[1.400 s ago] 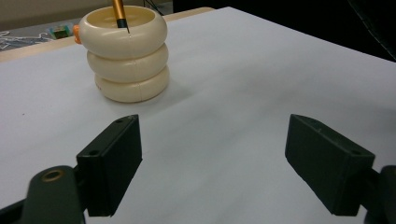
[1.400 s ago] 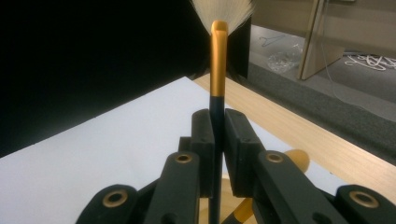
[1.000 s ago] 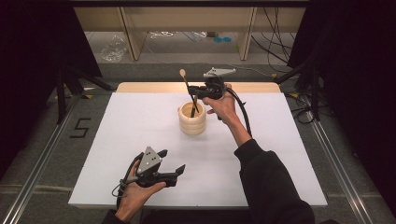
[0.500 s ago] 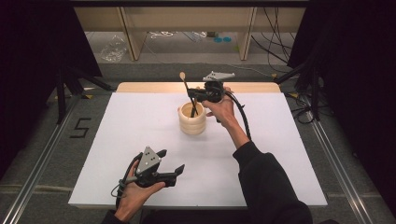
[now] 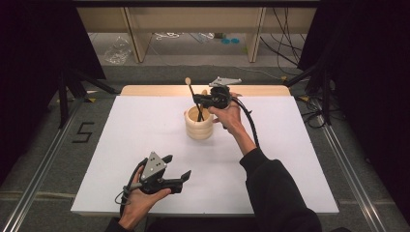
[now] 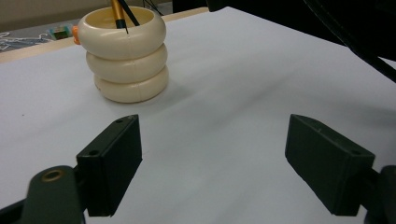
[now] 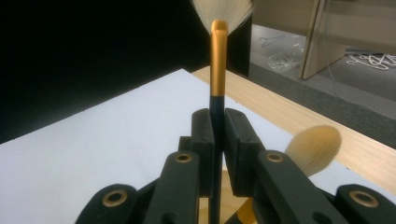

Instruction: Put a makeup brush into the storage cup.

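A: How far along does the brush work look?

B: One fluffy tan-bristled makeup brush (image 7: 314,148) already stands in the cream ribbed, three-ringed holder cup (image 5: 199,124), which sits on the white table (image 5: 145,130) towards the middle of its far edge. The slim brush with a black handle, gold ferrule and white bristles (image 7: 218,65) hangs over the cup's mouth, so it looks mid-transfer.

A: And the jaws?

B: The right gripper (image 7: 217,140) is clenched on that black handle, bristles up. The left gripper (image 6: 210,154) rests near the table's near edge, jaws spread wide, holding nothing.
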Motion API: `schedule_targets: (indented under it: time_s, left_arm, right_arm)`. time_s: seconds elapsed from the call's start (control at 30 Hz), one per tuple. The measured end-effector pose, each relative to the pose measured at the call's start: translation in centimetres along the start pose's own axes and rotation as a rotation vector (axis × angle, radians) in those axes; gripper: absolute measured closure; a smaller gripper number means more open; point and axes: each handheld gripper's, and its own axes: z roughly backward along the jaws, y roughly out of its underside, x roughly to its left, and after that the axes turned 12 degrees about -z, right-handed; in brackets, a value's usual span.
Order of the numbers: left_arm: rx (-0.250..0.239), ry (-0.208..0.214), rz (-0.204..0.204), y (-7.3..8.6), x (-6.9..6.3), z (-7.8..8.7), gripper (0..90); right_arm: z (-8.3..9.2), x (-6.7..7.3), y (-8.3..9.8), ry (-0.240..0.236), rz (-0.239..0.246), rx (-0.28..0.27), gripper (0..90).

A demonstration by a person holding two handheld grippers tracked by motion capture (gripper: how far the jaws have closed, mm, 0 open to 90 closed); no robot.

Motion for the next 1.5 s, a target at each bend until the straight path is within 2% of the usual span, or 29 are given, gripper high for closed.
schedule_targets:
  time_s: [0.9, 1.07, 1.27, 1.37, 1.5]
  left_arm:
    - [0.002, 0.002, 0.000, 0.0, 0.0, 0.0, 18.7]
    - [0.005, 0.005, -0.004, 0.0, 0.0, 0.0, 18.7]
    - [0.004, 0.003, -0.001, 0.0, 0.0, 0.0, 18.7]
    - [0.004, 0.003, -0.001, 0.0, -0.1, 0.0, 18.7]
    - [0.003, 0.001, 0.000, 0.0, 0.0, 0.0, 18.7]
  right_arm:
    - [-0.6, -0.9, 1.7, 0.013, -0.017, 0.027, 82.6]
    - [-0.4, -0.9, 1.7, 0.023, -0.017, 0.032, 73.7]
    - [0.6, -0.8, 1.0, 0.026, -0.030, 0.012, 66.1]
    - [0.9, -0.8, 0.9, 0.033, -0.013, 0.013, 62.7]
    - [1.6, -0.7, 0.7, 0.028, -0.017, 0.017, 58.9]
